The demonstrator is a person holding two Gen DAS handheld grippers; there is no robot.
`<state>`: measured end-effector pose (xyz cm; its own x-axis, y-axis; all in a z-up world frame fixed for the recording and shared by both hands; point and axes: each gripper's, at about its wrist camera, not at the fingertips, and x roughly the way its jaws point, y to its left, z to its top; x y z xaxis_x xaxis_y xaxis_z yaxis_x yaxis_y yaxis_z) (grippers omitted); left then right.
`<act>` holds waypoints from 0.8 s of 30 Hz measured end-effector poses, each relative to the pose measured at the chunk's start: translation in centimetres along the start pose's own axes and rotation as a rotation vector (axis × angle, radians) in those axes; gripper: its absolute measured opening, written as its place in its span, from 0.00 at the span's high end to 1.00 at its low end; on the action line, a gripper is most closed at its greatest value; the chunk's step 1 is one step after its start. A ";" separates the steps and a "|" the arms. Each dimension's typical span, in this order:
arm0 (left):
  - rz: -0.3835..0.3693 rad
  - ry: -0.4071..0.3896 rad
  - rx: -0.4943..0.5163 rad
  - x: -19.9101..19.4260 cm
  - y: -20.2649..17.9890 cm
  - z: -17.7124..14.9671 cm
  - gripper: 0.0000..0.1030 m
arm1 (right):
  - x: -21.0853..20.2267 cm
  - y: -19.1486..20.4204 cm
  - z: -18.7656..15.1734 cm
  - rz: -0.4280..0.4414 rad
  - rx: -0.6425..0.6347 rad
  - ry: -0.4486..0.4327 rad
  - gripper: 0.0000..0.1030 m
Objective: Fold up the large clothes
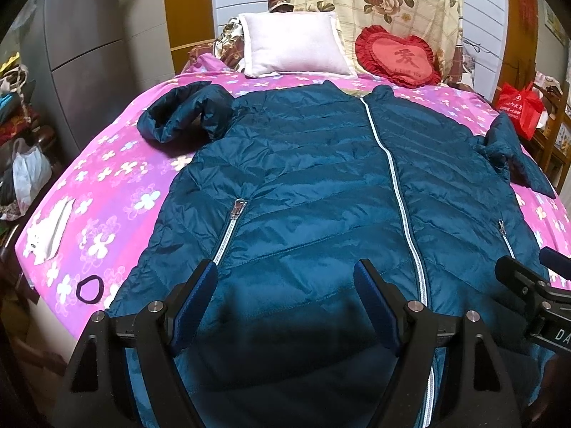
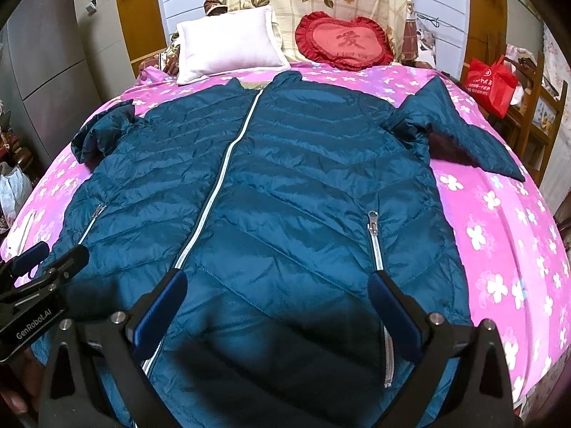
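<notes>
I see the jacket (image 1: pixel 303 185) lying flat and front-up on the pink flowered bedspread (image 1: pixel 117 192), zipped shut, collar toward the pillows and hem toward me. Its left sleeve (image 1: pixel 178 114) is bunched and curled near the shoulder; the right sleeve (image 2: pixel 464 135) sticks out toward the bed's edge, partly folded over itself.

My left gripper (image 1: pixel 285 303) hovers over the hem with its jaws spread wide and nothing between them. My right gripper (image 2: pixel 278 306) hangs beside it over the same hem, jaws likewise parted and empty.

Around the jacket: a black hair tie (image 1: pixel 89 288) lies on the bedspread just off the left hem, and a white object (image 1: pixel 50 232) sits near that edge. At the head stand a pale pillow (image 1: pixel 292 46) and a red heart cushion (image 1: pixel 399 57). A red bag (image 2: pixel 490 82) sits on a stand off the right side.
</notes>
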<state>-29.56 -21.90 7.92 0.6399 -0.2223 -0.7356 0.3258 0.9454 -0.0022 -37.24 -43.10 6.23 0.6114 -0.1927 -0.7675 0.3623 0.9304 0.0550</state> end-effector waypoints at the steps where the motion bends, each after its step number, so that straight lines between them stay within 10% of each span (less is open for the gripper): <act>1: -0.001 -0.001 -0.001 0.0 0.0 0.0 0.50 | 0.1 0.0 0.0 -0.008 -0.007 0.001 0.00; 24: 0.007 0.022 -0.009 2.1 0.3 0.7 0.50 | 2.4 0.5 1.6 0.001 -0.015 0.007 0.00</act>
<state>-27.63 -22.22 6.86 0.6265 -0.2107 -0.7504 0.3154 0.9489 -0.0032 -34.45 -43.57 5.43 0.6067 -0.1897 -0.7720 0.3514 0.9351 0.0464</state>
